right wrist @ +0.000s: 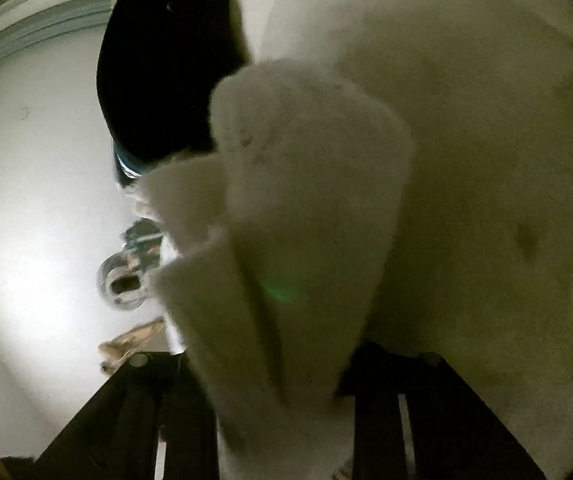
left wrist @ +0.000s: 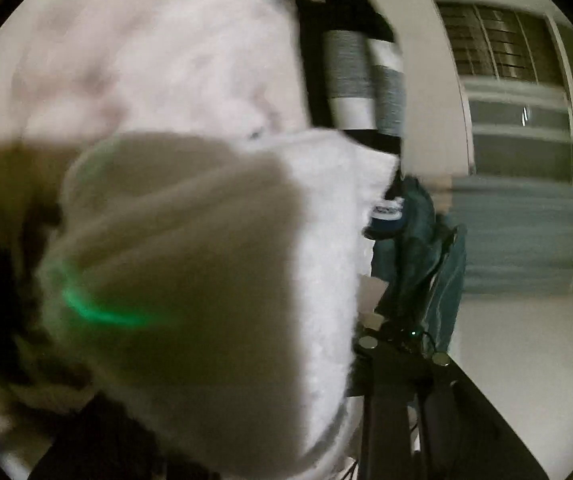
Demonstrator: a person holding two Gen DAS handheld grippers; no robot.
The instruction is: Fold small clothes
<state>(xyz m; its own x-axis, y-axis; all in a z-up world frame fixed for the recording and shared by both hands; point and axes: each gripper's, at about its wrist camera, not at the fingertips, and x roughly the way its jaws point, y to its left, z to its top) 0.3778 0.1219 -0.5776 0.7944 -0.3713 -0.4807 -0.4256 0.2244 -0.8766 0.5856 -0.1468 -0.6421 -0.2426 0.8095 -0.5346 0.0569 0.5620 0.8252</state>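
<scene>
White fleecy garment (left wrist: 214,240) fills most of both wrist views, bunched and folded right up against the lenses, held up in the air, not lying flat on any surface. In the left wrist view the cloth drapes over the left gripper (left wrist: 326,420); only one dark finger (left wrist: 438,396) shows at lower right, the other is buried under fabric, so cannot tell how wide the jaws stand or if they pinch the cloth. A green light smear sits on the fabric, low left, blurry. Behind the cloth: a person in dark clothes with a grey and white striped sleeve (left wrist: 352,80), a window with blinds (left wrist: 502,44), a teal cloth (left wrist: 426,256) hanging over something dark, pale wall. In the right wrist view a thick fold of the same garment (right wrist: 294,208) runs down between the two dark fingers (right wrist: 134,412) of the right gripper (right wrist: 282,408) and covers the gap; the fabric seems caught there but the tips are hidden, so grip cannot be confirmed. To the left, white wall, a glass jar (right wrist: 122,284) seen at an odd angle, something tan below it, too blurred to name. Dark torso at the top.
</scene>
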